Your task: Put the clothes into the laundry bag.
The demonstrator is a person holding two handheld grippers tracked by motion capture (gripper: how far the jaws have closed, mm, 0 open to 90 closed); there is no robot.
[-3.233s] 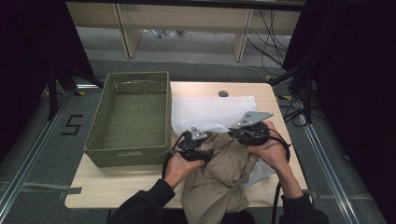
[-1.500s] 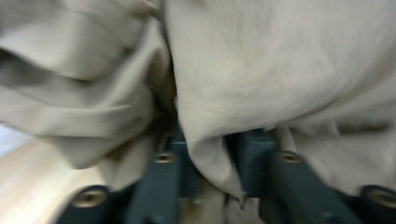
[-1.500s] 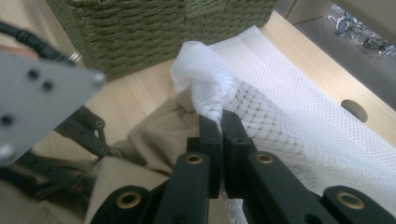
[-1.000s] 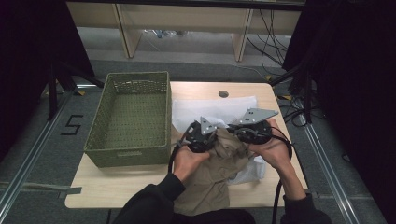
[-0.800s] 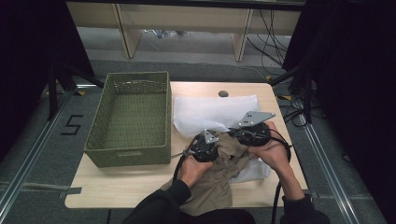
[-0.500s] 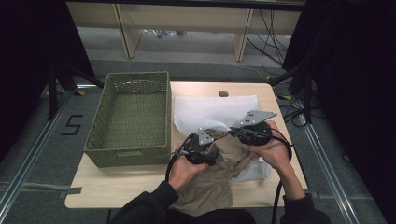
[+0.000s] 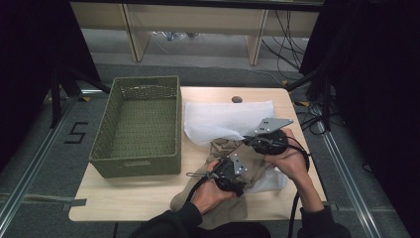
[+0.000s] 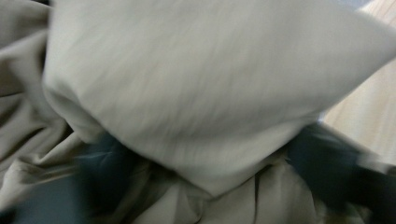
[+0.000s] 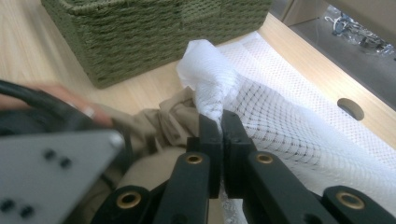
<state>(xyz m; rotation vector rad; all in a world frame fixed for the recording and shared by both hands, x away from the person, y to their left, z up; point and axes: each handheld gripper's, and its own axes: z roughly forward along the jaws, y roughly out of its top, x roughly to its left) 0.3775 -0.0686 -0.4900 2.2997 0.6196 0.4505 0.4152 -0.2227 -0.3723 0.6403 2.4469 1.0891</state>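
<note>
Near the table's front edge, the right gripper pinches the white mesh laundry bag; the left gripper's jaws, just closing, straddle the crumpled beige cloth garment without pressing it.

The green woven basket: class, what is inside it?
The green woven basket holds nothing visible; its woven floor shows bare in the high view. Its near wall hides only a thin strip of the floor.

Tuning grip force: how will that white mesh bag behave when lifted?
Probably floppy: the mesh bag bunches into a peak where the right gripper pinches it. Likely very light, being thin open netting. It may snag on the fingers.
</note>
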